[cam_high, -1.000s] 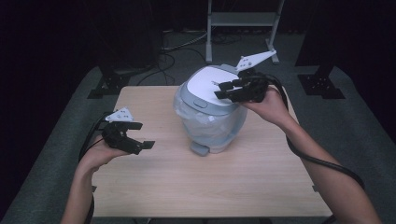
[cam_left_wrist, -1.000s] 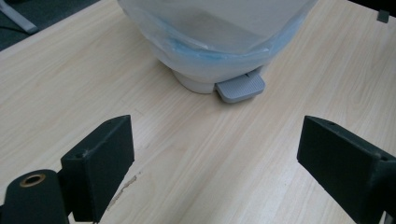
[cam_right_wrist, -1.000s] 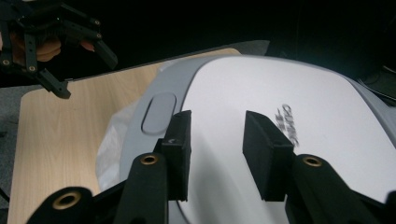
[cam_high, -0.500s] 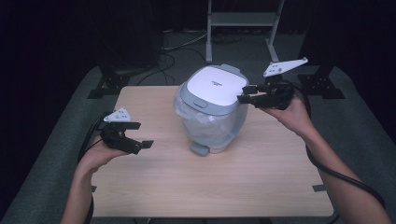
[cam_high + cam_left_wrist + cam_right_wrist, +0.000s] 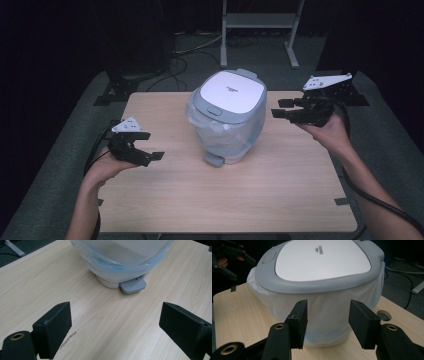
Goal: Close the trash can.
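A small pedal bin [image 5: 227, 115] stands at the middle of the wooden table [image 5: 250, 200], its white lid [image 5: 230, 92] down in a grey rim. A clear bag liner is folded over its body and a grey pedal [image 5: 212, 160] sticks out at the front. My left gripper [image 5: 152, 145] hovers open left of the bin, and from it I see the pedal [image 5: 132, 286] beyond my wide-apart left gripper [image 5: 115, 327]. My right gripper [image 5: 278, 108] is held open in the air just right of the bin, apart from it. Its own view has the bin [image 5: 322, 277] behind my right gripper [image 5: 328, 317].
A metal stand [image 5: 260, 20] and cables lie on the floor behind the table. A round cable hole [image 5: 384, 314] sits in the tabletop beside the bin. A dark tape mark [image 5: 341, 201] is near the table's right edge. The other gripper [image 5: 227, 257] shows at far left.
My right gripper has drawn back from over the bin's lid to the right and now hangs clear of the bin. The left gripper has stayed put.
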A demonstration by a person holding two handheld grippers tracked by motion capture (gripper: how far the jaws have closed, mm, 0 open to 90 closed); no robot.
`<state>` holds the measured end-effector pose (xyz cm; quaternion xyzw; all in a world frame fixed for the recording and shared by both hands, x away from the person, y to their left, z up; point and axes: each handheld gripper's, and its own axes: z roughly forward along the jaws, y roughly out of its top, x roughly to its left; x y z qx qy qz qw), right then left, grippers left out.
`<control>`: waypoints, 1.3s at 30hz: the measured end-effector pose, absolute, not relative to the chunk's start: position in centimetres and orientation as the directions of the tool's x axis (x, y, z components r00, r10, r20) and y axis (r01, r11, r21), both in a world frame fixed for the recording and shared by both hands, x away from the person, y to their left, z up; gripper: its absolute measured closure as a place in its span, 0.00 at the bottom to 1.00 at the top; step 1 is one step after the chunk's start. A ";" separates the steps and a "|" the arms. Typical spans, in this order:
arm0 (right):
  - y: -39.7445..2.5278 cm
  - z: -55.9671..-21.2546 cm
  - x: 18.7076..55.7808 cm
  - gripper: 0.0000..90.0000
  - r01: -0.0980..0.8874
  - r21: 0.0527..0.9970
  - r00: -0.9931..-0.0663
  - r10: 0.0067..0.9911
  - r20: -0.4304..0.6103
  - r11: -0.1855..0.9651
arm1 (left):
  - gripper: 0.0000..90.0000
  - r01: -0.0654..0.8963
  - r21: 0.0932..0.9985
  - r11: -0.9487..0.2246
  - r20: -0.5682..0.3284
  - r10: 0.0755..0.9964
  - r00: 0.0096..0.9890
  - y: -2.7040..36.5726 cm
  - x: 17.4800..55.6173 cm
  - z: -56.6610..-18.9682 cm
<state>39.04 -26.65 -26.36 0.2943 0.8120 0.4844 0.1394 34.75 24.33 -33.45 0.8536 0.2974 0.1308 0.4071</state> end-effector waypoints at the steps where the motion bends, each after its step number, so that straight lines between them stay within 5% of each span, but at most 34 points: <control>1: -26.8 -26.5 39.0 0.53 0.347 0.868 -0.786 0.615 0.062 0.356 | 0.11 0.402 0.772 -0.493 -0.019 0.614 0.789 24.3 34.7 -33.5; 39: -29.2 -34.0 38.2 0.49 0.467 0.825 -0.727 0.670 0.153 0.318 | 0.10 0.415 0.762 -0.497 -0.001 0.641 0.768 24.2 34.8 -36.8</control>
